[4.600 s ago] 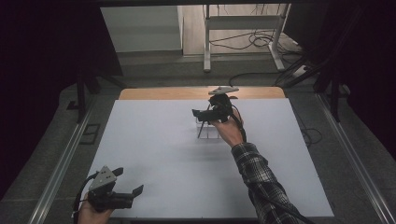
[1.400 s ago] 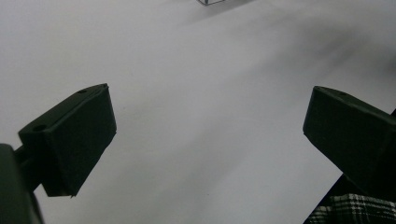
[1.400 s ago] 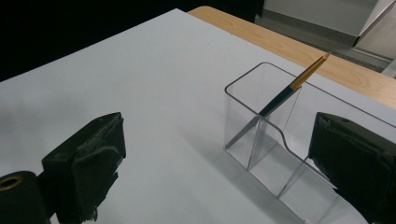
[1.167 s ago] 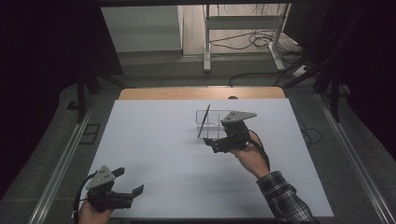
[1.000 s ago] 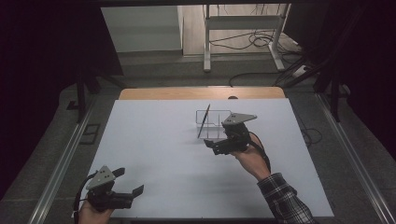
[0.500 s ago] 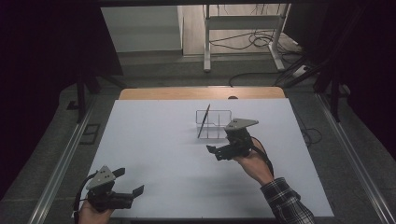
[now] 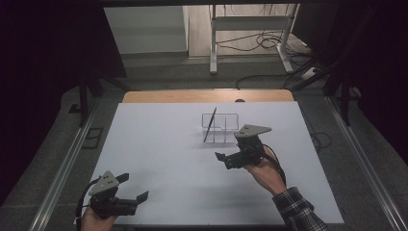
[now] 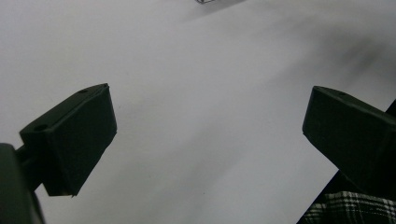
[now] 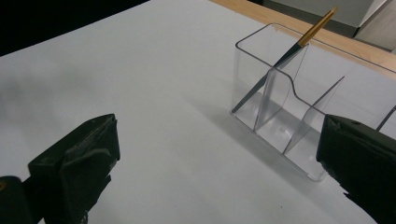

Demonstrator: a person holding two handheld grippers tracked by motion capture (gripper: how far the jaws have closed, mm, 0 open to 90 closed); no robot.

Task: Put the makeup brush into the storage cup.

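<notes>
Fingers (image 9: 70,168) spread, empty, right gripper (image 7: 230,159) beside organizer (image 7: 220,128)

Pencil (image 9: 285,53) tilted in clear organizer (image 9: 299,121)

Item count, as visible:

- Grippers: two. Left gripper (image 7: 126,189), right gripper (image 7: 223,160); each has two black jaws and one grey plate on top.
- Holder (image 9: 299,102): one, clear plastic, with three dividers seen in the right gripper view.
- Pencil (image 9: 280,58): one, leaning in the holder's end compartment.
- Table (image 7: 159,144): one, white-topped.
- Hands: two.
</notes>
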